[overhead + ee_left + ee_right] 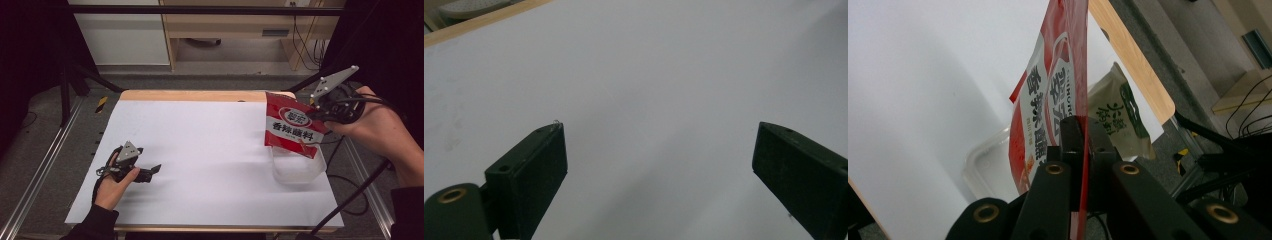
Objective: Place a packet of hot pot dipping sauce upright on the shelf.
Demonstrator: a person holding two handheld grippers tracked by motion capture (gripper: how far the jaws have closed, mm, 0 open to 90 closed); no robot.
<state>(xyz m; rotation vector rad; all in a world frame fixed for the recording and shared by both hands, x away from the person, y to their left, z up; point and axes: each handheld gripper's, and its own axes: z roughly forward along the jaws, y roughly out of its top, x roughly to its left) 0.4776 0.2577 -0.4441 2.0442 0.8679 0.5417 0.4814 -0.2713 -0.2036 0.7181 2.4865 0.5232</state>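
The right gripper (1079,131) is clamped on the edge of the red sauce packet (291,125), which hangs upright directly above the clear container (299,170) on the surface (200,150). The left gripper (150,172) rests well apart, jaws wide and empty.

Green-lettered packet (1118,117) on white table (200,150)

clear container (298,172) partly hidden behind red packet (292,125), green packet (1118,125) half hidden
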